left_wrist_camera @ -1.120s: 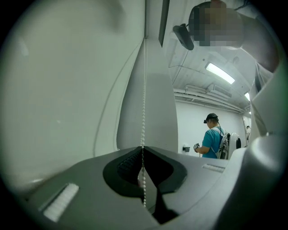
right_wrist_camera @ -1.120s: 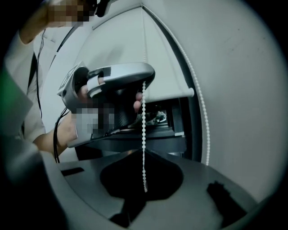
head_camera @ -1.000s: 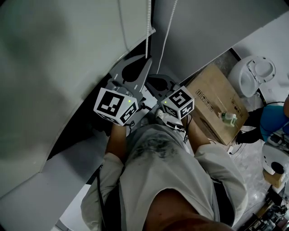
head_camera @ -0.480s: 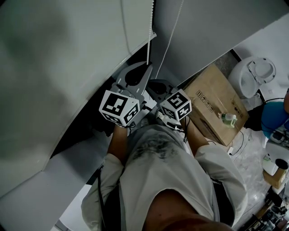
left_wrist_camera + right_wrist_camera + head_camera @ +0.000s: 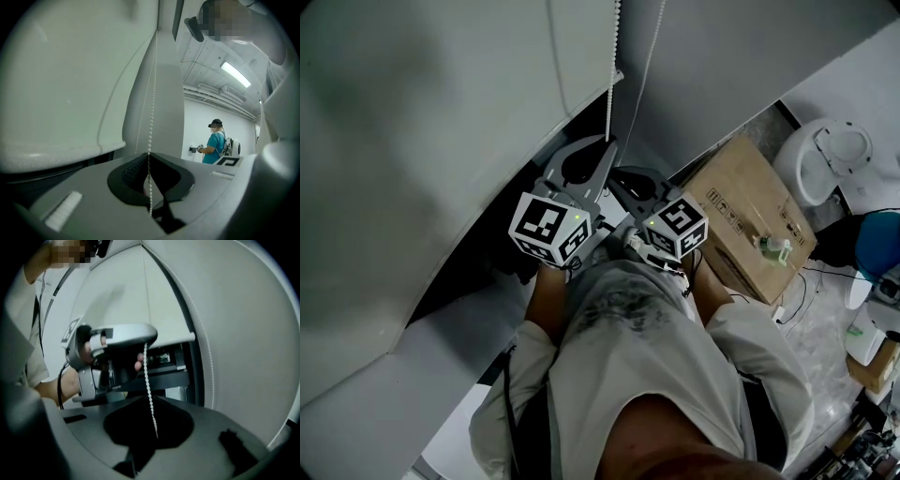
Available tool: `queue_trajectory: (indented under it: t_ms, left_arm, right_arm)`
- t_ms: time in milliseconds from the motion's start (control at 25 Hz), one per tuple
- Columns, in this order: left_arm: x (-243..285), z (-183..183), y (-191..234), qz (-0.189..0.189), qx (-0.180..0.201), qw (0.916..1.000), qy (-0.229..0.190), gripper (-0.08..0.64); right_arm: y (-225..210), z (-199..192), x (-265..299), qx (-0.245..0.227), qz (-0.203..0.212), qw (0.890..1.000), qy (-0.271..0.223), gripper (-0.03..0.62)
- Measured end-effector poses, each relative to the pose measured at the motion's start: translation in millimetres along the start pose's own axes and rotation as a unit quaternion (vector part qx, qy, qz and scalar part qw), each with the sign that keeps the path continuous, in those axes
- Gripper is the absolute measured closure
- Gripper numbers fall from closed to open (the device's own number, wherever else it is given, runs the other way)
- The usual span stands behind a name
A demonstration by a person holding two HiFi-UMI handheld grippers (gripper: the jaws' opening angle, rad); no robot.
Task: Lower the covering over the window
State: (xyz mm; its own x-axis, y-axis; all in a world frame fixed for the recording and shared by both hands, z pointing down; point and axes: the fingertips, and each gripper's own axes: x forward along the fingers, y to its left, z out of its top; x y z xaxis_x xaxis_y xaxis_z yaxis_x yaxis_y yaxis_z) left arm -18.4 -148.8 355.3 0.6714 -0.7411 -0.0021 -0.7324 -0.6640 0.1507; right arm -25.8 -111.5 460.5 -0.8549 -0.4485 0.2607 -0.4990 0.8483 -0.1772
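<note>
- Floor (image 5: 814, 323): pale and mottled, showing at the head view's right edge.
- Cardboard box (image 5: 741, 211): large and brown, standing on the floor close to the wall.
- Small bottle (image 5: 773, 247): lying on the box top, near its outer edge.
- Black cable (image 5: 803, 279): trailing over the floor just beside the box.
- White rounded appliance (image 5: 825, 150): beyond the box.

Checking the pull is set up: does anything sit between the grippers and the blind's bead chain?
Nothing visible does. The bead chain runs between the shut jaws of the left gripper, and the right gripper grips the same chain lower down.
</note>
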Motion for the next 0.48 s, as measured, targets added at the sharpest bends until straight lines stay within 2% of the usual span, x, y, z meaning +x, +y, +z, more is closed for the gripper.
queue_trajectory:
  t_ms: [200, 400, 480]
  left_arm:
    - [-0.4, -1.3, 0.4, -0.001, 0.001, 1.0000, 0.002, 0.543]
    - [1.3, -3.6, -1.9, -0.002, 0.003, 1.0000, 0.005, 0.543]
    - [2.4, -4.5, -1.6, -0.003, 0.004, 1.0000, 0.006, 0.543]
  right_arm:
    - [-8.7, 72.5, -35.2, 0.005, -0.008, 0.994, -0.108, 0.563]
    - [-11.5, 142.1, -55.5, -0.025, -0.007, 0.985, -0.170, 0.558]
    - [-12.3, 162.1, -55.4, -0.041, -0.005, 0.982, -0.185, 0.531]
